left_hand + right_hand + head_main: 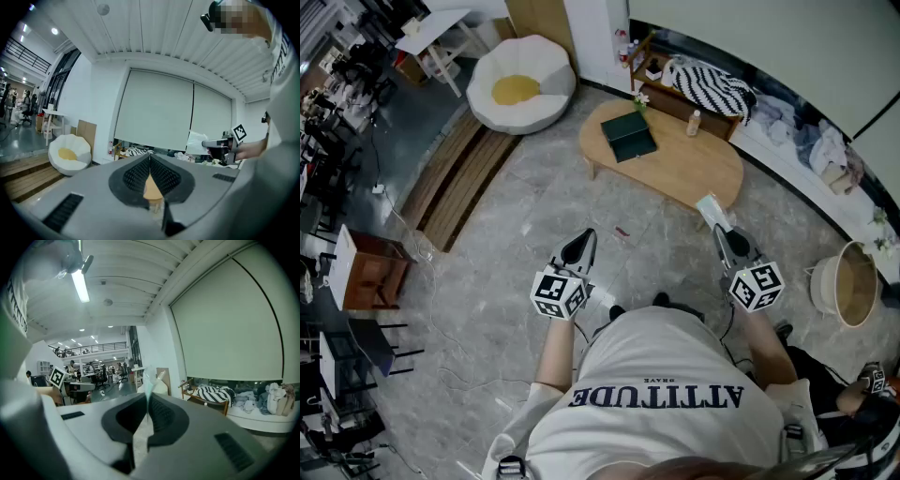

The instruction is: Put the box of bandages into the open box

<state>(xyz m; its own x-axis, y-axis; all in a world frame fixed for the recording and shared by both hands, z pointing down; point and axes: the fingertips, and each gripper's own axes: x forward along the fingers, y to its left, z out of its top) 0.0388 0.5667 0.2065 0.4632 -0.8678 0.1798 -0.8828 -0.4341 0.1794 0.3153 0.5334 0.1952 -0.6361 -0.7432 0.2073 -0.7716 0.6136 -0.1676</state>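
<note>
Bandage pack [711, 209], pale and thin, sticks out of the right claw [720, 231], which is clamped on one edge. It looks light and floppy, so a fuller hold would steady it. The left claw [580, 243] is closed and empty. The dark box [629, 137] sits on the tabletop [698, 169] ahead.

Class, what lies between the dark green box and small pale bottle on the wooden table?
Nothing: the head view shows bare wooden tabletop between the dark green box and small pale bottle.
</note>
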